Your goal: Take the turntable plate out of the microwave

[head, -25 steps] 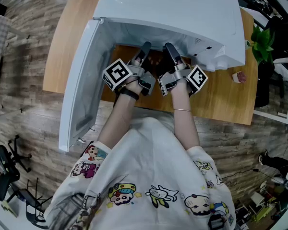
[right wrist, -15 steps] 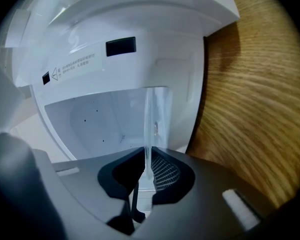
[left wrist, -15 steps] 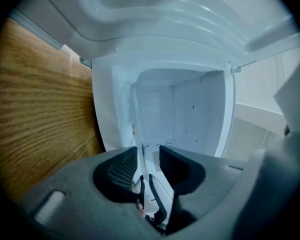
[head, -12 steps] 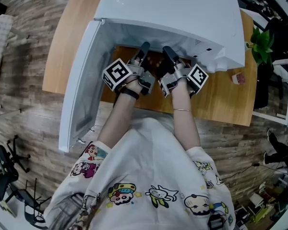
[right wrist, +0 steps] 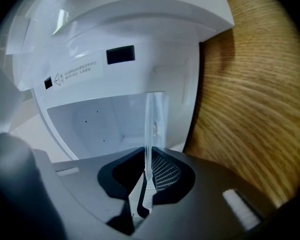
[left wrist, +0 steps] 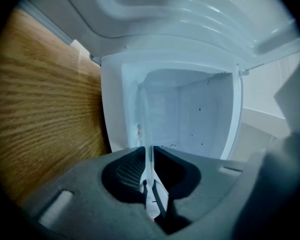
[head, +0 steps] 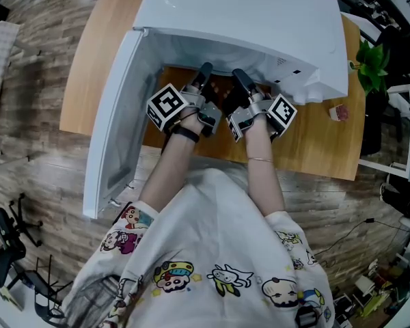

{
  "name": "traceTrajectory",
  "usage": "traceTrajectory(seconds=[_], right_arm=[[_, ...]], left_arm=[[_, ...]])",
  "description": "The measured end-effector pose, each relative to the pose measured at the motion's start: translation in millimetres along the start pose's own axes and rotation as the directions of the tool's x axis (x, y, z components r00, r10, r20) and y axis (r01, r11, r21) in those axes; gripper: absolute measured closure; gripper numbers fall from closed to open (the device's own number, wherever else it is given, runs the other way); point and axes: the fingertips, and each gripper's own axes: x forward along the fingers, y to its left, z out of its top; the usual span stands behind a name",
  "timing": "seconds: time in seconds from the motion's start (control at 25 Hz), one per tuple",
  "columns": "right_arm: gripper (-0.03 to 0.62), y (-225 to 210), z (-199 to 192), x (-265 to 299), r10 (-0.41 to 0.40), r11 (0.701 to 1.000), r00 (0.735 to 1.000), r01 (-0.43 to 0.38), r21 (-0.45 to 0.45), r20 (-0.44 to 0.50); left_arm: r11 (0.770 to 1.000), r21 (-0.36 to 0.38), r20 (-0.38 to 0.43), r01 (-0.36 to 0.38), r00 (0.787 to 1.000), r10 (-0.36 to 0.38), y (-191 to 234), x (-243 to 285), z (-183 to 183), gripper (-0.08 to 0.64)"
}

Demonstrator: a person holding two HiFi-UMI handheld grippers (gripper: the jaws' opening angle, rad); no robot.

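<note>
**Desk log:** Where is the plate?

**Operator:** The turntable plate [left wrist: 148, 134] is at the open mouth of the microwave [head: 246, 12], held from both sides. I see it edge-on in both gripper views, a thin clear strip with the white cavity behind it. I can't tell whether it is clear of the cavity floor.

**Desk log:** Left side?

**Operator:** The jaws of my left hand-held gripper [left wrist: 150, 184] are closing. The glass rim is between them and the pads are on it.

**Desk log:** Right side?

**Operator:** My right hand-held gripper [right wrist: 147, 181] is clamped on the rim, pads tight to the glass.

**Desk log:** What does the head view show?

**Operator:** Both tips reach in under the microwave's top edge, side by side and close together. The door [head: 116, 121] hangs wide open on my left. The microwave sits on the wooden desk [head: 96, 60]. A green plant [head: 372, 57] stands off the desk's far right corner, well away from the work.
</note>
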Motion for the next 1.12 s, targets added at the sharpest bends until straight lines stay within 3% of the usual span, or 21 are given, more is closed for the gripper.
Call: traceTrajectory(seconds=[0.72, 1.12], right_arm=[[0.532, -4.2, -5.9, 3.7, 0.01, 1.0, 1.0, -0.01, 0.005, -0.008], [0.545, -7.1, -7.0, -0.6, 0.019, 1.0, 1.0, -0.019, -0.004, -0.016]], left_arm=[[0.998, -0.053, -0.022, -0.018, 1.0, 0.016, 8.8, -10.3, -10.7, 0.522], [0.999, -0.042, -0.032, -0.016, 0.999, 0.015, 8.5, -14.6, -15.5, 0.522]])
